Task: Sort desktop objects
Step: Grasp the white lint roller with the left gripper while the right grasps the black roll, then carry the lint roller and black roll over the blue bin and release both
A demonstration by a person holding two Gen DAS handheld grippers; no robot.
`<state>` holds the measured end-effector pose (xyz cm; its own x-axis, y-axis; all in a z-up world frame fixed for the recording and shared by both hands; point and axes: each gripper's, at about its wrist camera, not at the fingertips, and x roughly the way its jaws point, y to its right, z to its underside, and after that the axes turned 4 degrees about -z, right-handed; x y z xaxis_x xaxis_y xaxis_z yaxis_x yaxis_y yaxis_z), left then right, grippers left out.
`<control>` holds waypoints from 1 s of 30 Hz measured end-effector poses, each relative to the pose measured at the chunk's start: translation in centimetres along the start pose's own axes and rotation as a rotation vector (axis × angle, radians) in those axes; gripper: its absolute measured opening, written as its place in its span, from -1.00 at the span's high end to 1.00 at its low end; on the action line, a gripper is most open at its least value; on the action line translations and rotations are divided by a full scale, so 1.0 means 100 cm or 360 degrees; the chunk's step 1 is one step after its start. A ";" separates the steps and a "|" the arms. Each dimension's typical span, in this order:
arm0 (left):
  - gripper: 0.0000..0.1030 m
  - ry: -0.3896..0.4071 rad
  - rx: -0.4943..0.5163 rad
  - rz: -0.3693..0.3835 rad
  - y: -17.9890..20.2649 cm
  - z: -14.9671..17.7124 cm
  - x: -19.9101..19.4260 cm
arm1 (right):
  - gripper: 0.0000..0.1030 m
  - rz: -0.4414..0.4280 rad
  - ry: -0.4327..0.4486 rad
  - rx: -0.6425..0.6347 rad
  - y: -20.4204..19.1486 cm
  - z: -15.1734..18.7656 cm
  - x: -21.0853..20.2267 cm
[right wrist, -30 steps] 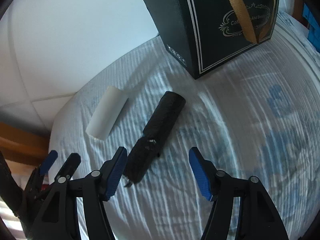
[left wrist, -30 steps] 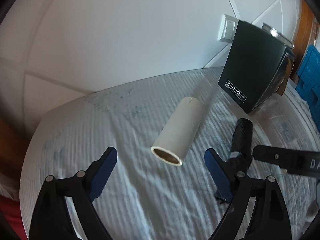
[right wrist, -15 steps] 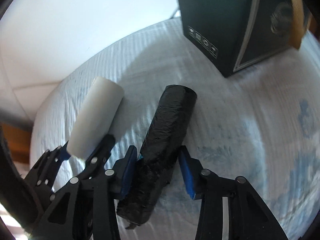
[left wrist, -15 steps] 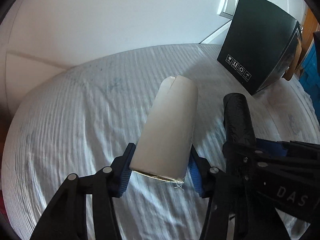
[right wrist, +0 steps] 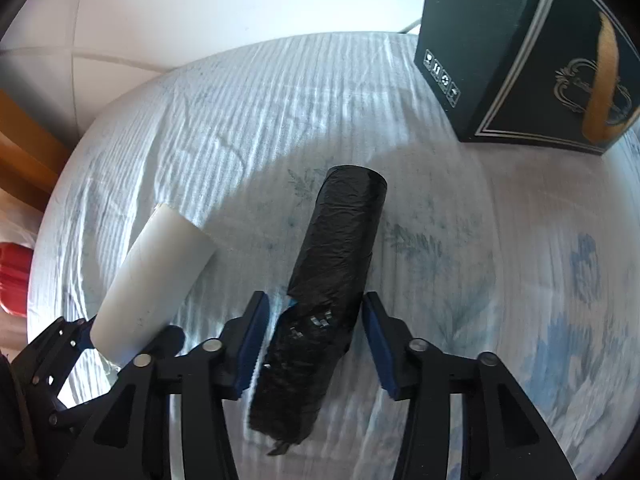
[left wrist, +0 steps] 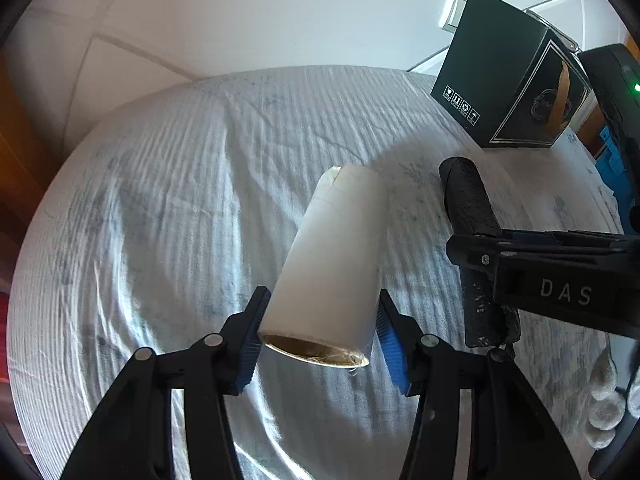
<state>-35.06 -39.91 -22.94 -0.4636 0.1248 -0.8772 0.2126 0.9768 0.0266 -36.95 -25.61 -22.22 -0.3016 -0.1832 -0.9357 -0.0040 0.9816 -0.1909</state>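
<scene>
Both grippers have dropped onto their rolls near the dark box (right wrist: 532, 56): left gripper (left wrist: 318, 336) jaws easing on the white roll (left wrist: 340, 256), right gripper (right wrist: 314, 346) jaws opening around the black bag roll (right wrist: 332, 280), so lifting looks premature.

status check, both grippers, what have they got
Left gripper shut on white roll, jaws easing open. Right gripper opening around black roll. Black box stands clear.
</scene>
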 end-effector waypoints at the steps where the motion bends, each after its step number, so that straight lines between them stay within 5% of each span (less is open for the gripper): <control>1: -0.03 0.0011 0.0014 -0.0004 0.001 -0.005 0.001 | 0.02 -0.0007 0.0003 0.0022 -0.001 -0.001 0.002; 12: 0.12 -0.0011 -0.0058 0.0048 0.001 0.001 0.005 | 0.31 -0.0019 0.0017 0.0040 0.003 0.013 0.003; 21: 0.13 0.0040 -0.0134 -0.0009 0.016 0.071 -0.088 | 0.31 -0.0213 0.0043 -0.0027 -0.007 0.093 -0.067; 30: 0.13 0.0160 -0.0121 -0.0086 0.070 0.138 -0.191 | 0.31 -0.0188 0.0210 -0.0225 -0.001 0.190 -0.162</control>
<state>-12.83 -37.87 -12.63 -0.5574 0.0847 -0.8259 0.1207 0.9925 0.0203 -13.97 -23.80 -12.68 -0.4132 -0.2979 -0.8606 -0.1776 0.9532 -0.2446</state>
